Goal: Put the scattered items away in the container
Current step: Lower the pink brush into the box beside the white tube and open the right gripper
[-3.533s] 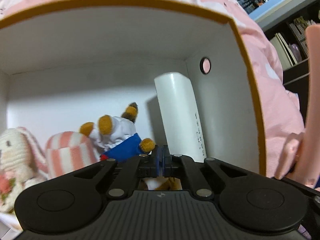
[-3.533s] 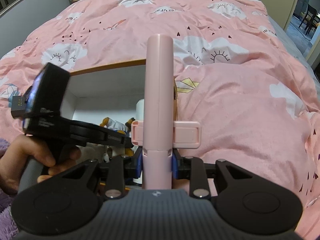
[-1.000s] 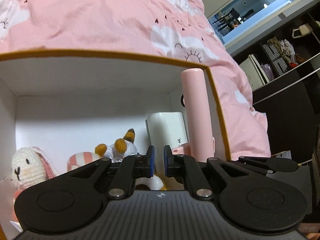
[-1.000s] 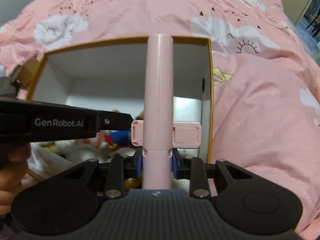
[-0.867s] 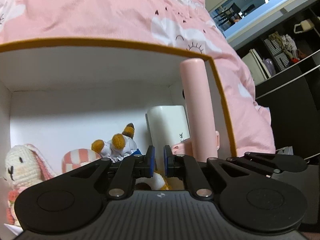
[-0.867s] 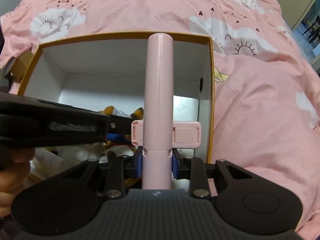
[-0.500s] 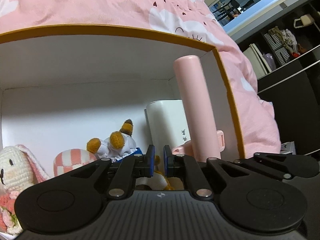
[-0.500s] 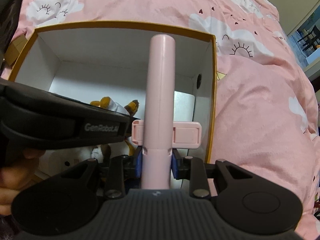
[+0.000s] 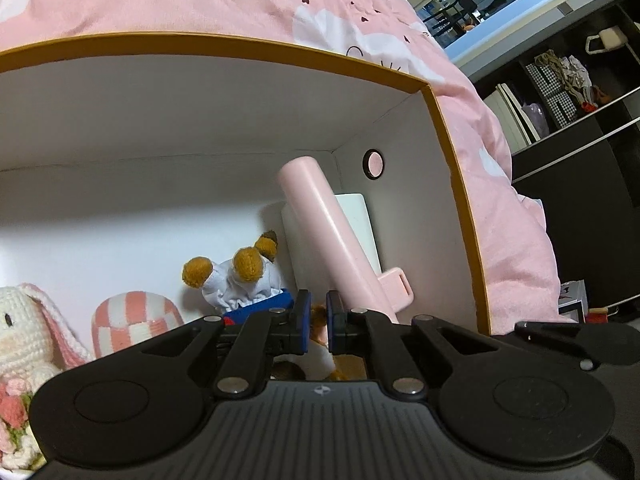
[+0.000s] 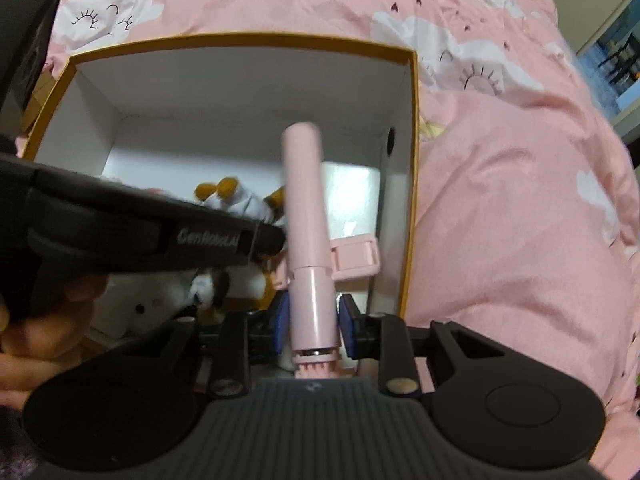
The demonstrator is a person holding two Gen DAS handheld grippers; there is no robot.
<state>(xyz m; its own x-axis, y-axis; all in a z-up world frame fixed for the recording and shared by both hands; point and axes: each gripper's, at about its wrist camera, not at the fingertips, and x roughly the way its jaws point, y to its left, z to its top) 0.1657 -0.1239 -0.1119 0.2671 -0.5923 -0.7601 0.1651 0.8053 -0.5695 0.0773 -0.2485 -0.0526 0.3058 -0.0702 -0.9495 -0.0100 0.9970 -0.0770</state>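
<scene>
r gripper [image 10: 314, 320] is pointing steeply down into the box [image 10: 240, 38], which is sitting on a pink duvet [image 10: 500, 200]. the pink stick [image 10: 306, 200] is standing tilted and a bit blurred btwn its blue pads [image 10: 347, 320]. the pads are showing a thin gap on each side of the stick's lower end, so they are open a little and not pinching it. the stick's clip [image 10: 356, 258] is sticking out to the side.

from the l cam, the stick [image 9: 320, 232] is leaning inside the box near the r wall, across the front of a white cylinder [image 9: 362, 220]. its bottom end is hiding behind the l gripper [image 9: 318, 316].

l gripper is hovering at the box's near side w/ fingers almost fully closed, just a slit, holding nothing. a hand [image 10: 40, 320] is gripping its handle.

also lying in the box: a plush w/ brown paws [image 9: 240, 280], a pink-white checked item [image 9: 132, 316] and a knitted bunny [image 9: 20, 328] at the far l.
</scene>
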